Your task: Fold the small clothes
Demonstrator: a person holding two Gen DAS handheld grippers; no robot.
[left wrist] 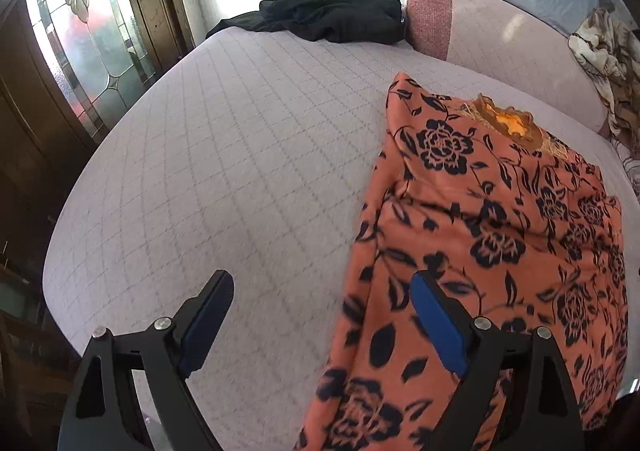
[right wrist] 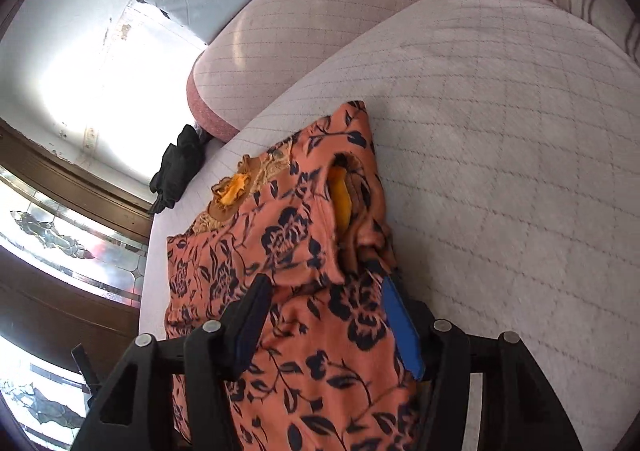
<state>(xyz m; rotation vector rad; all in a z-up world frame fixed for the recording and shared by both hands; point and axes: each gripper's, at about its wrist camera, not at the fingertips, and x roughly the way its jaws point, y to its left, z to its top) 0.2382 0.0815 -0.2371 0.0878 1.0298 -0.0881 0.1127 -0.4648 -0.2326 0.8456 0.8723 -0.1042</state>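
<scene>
Blue-padded fingers of the left gripper (left wrist: 322,317) stand wide apart, empty, straddling the orange floral garment's (left wrist: 492,251) near left edge. Right gripper (right wrist: 326,321) spreads over the cloth without pinching it. Its long axis runs away from both, collar farthest. Beyond lie a black garment (left wrist: 332,17) and cushions (left wrist: 500,35); bare quilted cover (left wrist: 224,171) opens leftward.

Quilted pale-pink bed (left wrist: 224,155), matching bolster (left wrist: 500,35), leaded-glass wooden door (left wrist: 80,43), white wall (right wrist: 48,63) with strong glare
</scene>
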